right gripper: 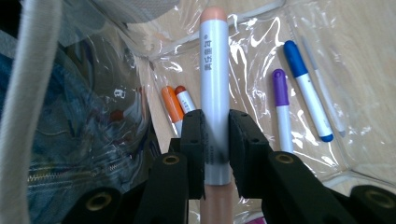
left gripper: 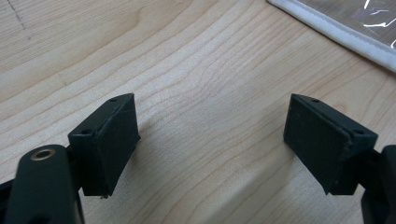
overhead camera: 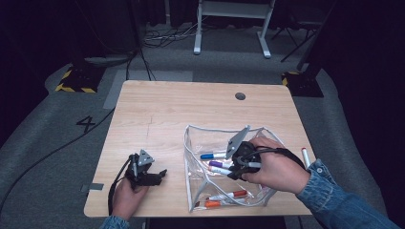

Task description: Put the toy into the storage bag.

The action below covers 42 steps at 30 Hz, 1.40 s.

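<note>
1. Between the jaws of the right gripper (right gripper: 216, 140), a grey-barrelled marker (right gripper: 214, 84) with a peach cap is clamped around its barrel, pointing into the clear pouch (overhead camera: 191, 143); the step in hand looks like setting this marker among the others, so keep the clamp firm until the marker lies low inside the pouch.
2. Inside the pouch lie an orange marker (right gripper: 172, 103) and a red marker (right gripper: 185, 99) side by side, with a purple marker (right gripper: 281, 107) and a blue marker (right gripper: 308, 93) further over; aim for the bare strip between the two pairs, so the peach tip does not ride up on a neighbour.
3. On the pouch mouth, the white piping (right gripper: 28, 107) stands close beside the gripper; come in along the opening rather than across it, or the film may snag and drag.
4. On the table (overhead camera: 157, 109), the left gripper (left gripper: 210, 140) rests with its jaws wide apart and nothing between them, just beside the pouch edge (left gripper: 336, 30); it could well pin that edge down.
5. Beyond the pouch, one more marker (overhead camera: 305, 156) lies at the table's right edge.
</note>
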Available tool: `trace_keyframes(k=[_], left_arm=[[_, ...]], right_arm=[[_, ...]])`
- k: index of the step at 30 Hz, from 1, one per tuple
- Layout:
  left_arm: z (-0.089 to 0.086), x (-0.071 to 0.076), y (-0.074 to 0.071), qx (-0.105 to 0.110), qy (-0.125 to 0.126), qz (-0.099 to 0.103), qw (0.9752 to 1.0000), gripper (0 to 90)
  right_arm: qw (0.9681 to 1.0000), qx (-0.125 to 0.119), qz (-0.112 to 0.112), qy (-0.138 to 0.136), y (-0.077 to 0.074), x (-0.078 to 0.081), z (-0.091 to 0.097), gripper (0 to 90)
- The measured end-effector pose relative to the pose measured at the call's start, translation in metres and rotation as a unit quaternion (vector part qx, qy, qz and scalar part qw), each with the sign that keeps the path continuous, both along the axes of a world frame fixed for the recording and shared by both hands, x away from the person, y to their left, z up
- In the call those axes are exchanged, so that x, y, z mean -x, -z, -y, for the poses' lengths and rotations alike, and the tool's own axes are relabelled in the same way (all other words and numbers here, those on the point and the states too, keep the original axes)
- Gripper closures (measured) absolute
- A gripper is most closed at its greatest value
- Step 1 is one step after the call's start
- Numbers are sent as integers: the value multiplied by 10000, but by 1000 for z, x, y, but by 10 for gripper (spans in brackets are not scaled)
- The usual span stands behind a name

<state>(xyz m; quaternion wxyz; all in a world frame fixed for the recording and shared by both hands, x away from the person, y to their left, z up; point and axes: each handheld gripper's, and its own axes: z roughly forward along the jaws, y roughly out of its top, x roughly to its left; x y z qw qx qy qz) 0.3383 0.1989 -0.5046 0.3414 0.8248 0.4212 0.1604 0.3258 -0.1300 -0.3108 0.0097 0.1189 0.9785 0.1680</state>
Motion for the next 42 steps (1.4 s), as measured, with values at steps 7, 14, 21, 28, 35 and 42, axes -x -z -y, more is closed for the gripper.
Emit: trace_keyframes(k=[7,14,21,28,35,42], left_arm=[[0,0,0,-2,10,-16,10000,183],[0,0,0,1,0,0,10000,183],[0,0,0,1,-2,3,10000,183],[0,0,0,-5,-3,5,10000,182],[0,0,0,0,0,1,10000,182],[0,0,0,1,-1,1,10000,183]], right_arm=[[9991,361,-163,-177,18,-4,-16,767],[9965,710,-344,-284,40,-7,-28,766],[9942,920,-467,-307,59,-13,-33,766],[9907,1176,-617,-308,78,-16,-33,766],[9947,872,-486,-262,82,-17,-30,575],[9999,158,24,-59,56,-16,-22,477]])
